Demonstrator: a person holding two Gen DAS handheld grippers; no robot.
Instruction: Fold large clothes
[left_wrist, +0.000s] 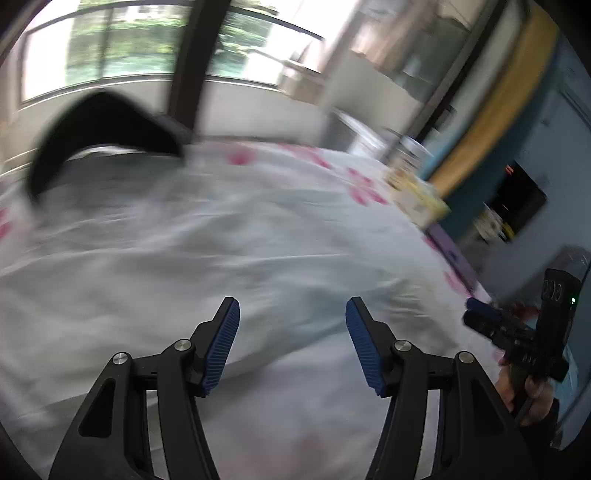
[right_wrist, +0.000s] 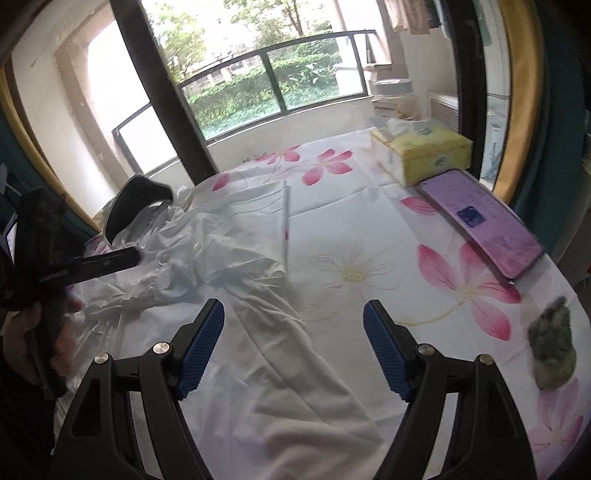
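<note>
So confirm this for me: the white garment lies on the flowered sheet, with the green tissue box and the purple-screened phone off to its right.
Wrong on the colour: the tissue box is yellow, not green, as the right wrist view shows. The rest holds: white garment on the flowered sheet, purple-screened phone to its right.

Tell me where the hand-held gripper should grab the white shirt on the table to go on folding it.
Probably take the white shirt by its free hem edge near the right hand-held gripper, coming in low from the near side. That end lies flat and thin on the flowered tablecloth, so open jaws could pinch it; the far part by the dark collar is bunched.
</note>
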